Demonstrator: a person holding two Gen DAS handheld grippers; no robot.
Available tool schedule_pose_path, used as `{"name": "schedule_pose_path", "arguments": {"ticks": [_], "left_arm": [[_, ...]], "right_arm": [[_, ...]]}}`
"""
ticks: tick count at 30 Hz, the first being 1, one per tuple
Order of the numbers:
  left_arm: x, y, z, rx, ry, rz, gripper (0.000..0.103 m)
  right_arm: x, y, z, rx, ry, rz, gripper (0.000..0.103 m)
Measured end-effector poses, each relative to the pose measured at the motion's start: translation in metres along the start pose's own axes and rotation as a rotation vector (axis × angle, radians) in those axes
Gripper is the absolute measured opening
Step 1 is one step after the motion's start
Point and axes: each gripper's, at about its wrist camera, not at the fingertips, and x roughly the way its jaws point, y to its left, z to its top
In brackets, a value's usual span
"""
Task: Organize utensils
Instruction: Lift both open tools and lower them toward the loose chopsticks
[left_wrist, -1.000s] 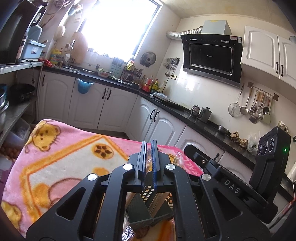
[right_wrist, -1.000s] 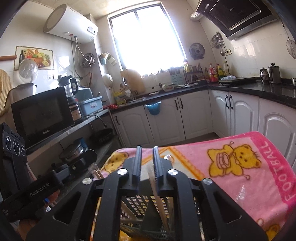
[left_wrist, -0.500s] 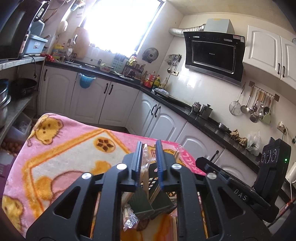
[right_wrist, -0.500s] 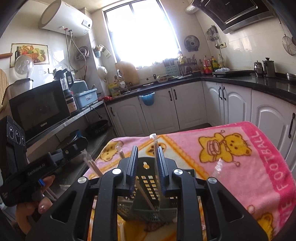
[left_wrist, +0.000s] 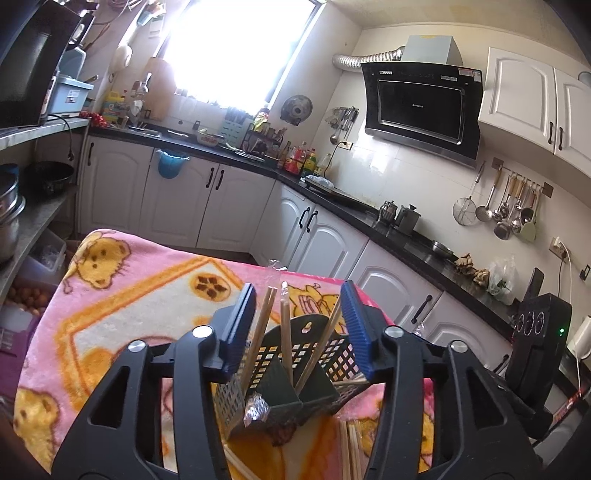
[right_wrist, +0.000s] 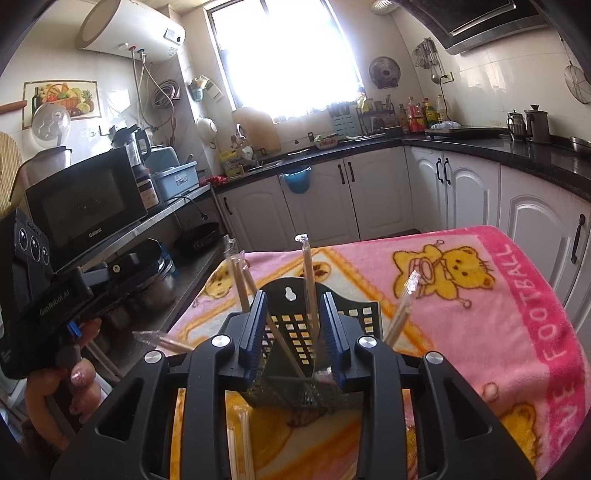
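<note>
A dark green perforated utensil holder (left_wrist: 275, 360) (right_wrist: 295, 321) stands on the pink bear blanket (left_wrist: 110, 295) (right_wrist: 480, 295). Several wooden chopsticks (left_wrist: 286, 332) lean upright in it, some in clear wrappers (right_wrist: 308, 280). My left gripper (left_wrist: 297, 325) hovers just behind the holder, jaws opening; the chopsticks rise between its blue pads (left_wrist: 352, 325) without being pressed. My right gripper (right_wrist: 293, 332) faces the holder from the other side, jaws opening too, with one wrapped chopstick standing free between the fingers. Loose chopsticks (left_wrist: 347, 450) (right_wrist: 240, 443) lie on the blanket near the holder.
A hand (right_wrist: 74, 373) holds the left gripper's body at the left of the right wrist view. White cabinets (left_wrist: 221, 206) and a black counter (right_wrist: 498, 144) ring the room. A shelf with a microwave (right_wrist: 85, 206) and pots borders the blanket's left edge.
Both grippers went from shut to parted jaws. The chopsticks they held now stand loose in the holder. The right gripper has drawn back, showing more of the holder.
</note>
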Motion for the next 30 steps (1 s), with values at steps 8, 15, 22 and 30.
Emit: {"name": "schedule_pose_path", "arguments": {"ticks": [8,15,22,30], "left_arm": [[-0.014,0.0,-0.007,-0.007,0.02,0.016,0.061],[-0.028,0.0,-0.016,-0.02,0.027,0.024,0.082],[-0.037,0.0,-0.022,-0.031,0.032,0.032,0.092],[-0.045,0.0,-0.034,-0.034,0.053,0.039,0.092]], "right_arm": [[-0.016,0.005,-0.006,-0.014,0.01,0.021,0.038],[-0.027,0.011,-0.011,-0.036,0.011,0.029,0.044],[-0.037,0.013,-0.021,-0.05,0.026,0.045,0.049],[-0.039,0.014,-0.041,-0.067,0.076,0.041,0.049]]}}
